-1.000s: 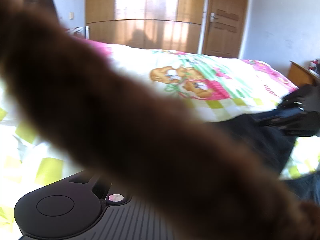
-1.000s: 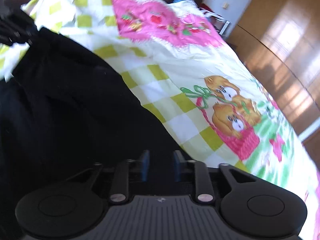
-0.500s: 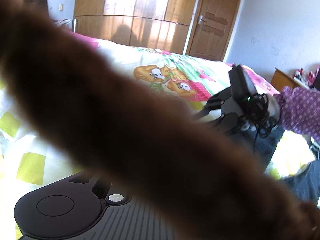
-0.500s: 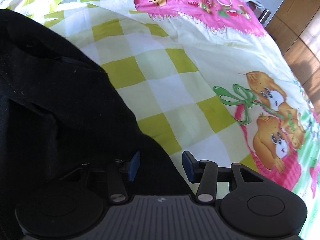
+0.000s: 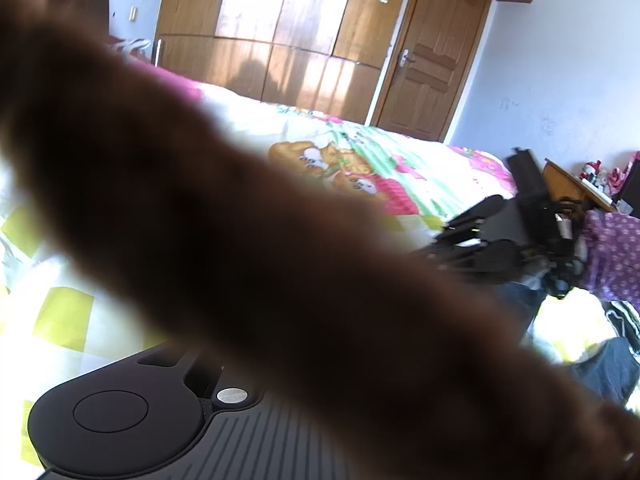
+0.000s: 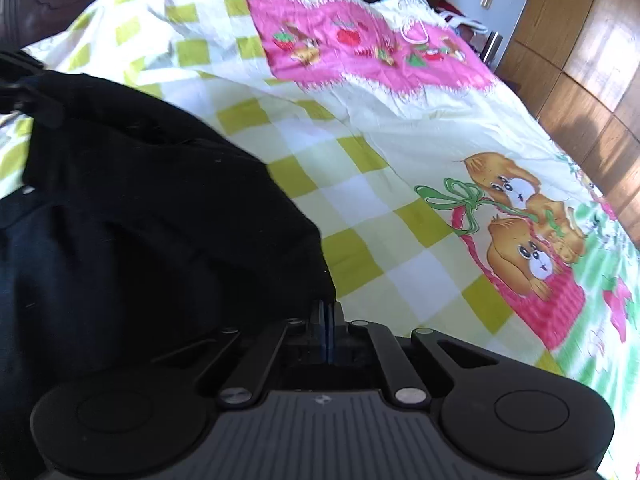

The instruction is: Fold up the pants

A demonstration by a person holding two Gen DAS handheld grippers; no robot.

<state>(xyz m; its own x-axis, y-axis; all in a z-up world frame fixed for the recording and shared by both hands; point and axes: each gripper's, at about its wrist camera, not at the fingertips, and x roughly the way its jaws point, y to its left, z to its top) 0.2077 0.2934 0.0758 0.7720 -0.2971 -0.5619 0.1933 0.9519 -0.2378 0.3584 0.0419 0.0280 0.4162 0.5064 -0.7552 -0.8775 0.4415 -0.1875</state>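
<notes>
The dark pants (image 6: 140, 220) lie bunched on the left part of the bed. My right gripper (image 6: 326, 330) has its blue pads pressed together on the pants' near right edge. The left wrist view shows that same right gripper (image 5: 468, 240), held by a hand in a purple dotted sleeve (image 5: 612, 256). A blurred brown band of cloth (image 5: 260, 260) hangs right in front of the left camera. It hides my left gripper's fingers; only the gripper's body (image 5: 120, 420) shows.
The bed has a checked yellow and white cover (image 6: 360, 200) with a pink band and cartoon dogs. A wooden wardrobe (image 5: 280, 40) and a door (image 5: 432, 60) stand beyond the bed. At the right is a bedside table (image 5: 576, 188) with small items.
The right gripper's jaws stood open over the pants' edge half a second ago and are now shut on it. The cloth stays across the left camera.
</notes>
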